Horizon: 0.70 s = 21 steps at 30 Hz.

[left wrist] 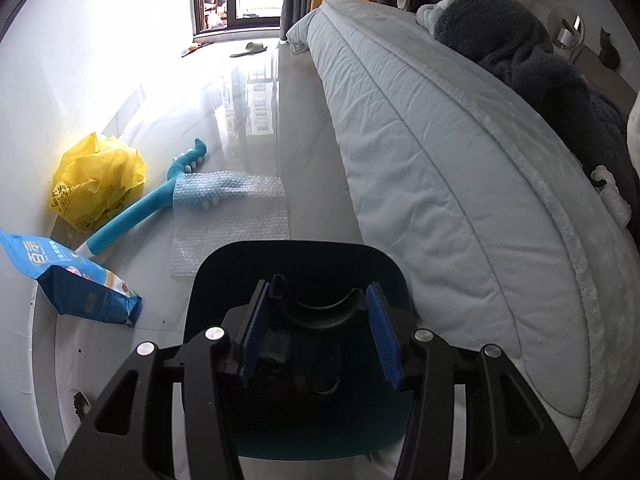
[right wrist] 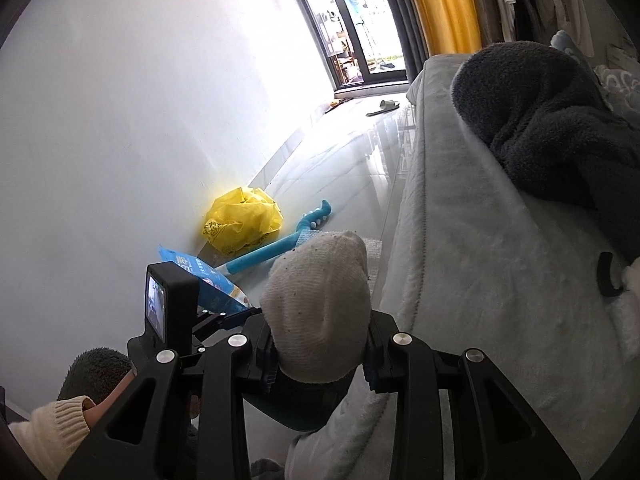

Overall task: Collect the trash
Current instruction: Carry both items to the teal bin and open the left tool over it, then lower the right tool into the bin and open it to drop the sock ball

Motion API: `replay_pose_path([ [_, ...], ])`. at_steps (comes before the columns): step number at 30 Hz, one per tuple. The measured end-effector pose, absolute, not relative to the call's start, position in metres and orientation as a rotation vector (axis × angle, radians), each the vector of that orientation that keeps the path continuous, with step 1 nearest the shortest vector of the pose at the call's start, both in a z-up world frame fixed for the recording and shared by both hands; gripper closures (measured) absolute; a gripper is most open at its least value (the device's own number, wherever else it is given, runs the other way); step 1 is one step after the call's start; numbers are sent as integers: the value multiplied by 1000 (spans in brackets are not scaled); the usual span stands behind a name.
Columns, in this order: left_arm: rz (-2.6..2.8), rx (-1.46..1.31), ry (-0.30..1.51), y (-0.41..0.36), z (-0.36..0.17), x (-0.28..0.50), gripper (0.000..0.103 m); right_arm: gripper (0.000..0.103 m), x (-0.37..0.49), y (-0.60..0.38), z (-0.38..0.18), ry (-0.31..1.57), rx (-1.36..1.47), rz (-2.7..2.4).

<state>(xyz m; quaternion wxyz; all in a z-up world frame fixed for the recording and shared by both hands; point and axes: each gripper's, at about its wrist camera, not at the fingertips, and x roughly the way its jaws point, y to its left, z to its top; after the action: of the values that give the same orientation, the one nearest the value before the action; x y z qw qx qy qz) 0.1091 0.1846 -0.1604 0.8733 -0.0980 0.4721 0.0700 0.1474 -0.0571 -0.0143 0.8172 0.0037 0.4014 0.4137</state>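
My left gripper (left wrist: 318, 312) is open, its blue pads apart over the mouth of a dark teal bin (left wrist: 224, 280) on the floor; dark items lie inside. My right gripper (right wrist: 318, 354) is shut on a dirty white sock (right wrist: 316, 300), held above the same bin (right wrist: 296, 408). On the floor along the wall lie a sheet of bubble wrap (left wrist: 236, 220), a crumpled yellow plastic bag (left wrist: 96, 180) (right wrist: 242, 226), a blue snack bag (left wrist: 80, 280) (right wrist: 218, 280) and a teal long-handled brush (left wrist: 160, 196) (right wrist: 276, 246).
A bed with a pale grey quilt (left wrist: 460, 180) (right wrist: 460, 280) and a dark fleece blanket (left wrist: 520, 52) fills the right side. A white wall (right wrist: 140, 120) runs along the left. A slipper (left wrist: 250, 49) lies near the far window. The left gripper's camera body (right wrist: 168, 304) shows at lower left.
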Motion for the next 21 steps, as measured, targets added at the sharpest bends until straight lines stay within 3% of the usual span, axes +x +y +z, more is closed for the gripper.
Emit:
replay_pose_path([
  [6, 163, -220, 1034, 200, -173, 105, 41, 69, 147, -33, -23, 879, -18, 908],
  [14, 180, -220, 1052, 215, -175, 97, 15, 70, 147, 3, -40, 923, -63, 938],
  [21, 199, -262, 991, 238, -158, 83, 10, 69, 152, 26, -58, 972, -86, 944],
])
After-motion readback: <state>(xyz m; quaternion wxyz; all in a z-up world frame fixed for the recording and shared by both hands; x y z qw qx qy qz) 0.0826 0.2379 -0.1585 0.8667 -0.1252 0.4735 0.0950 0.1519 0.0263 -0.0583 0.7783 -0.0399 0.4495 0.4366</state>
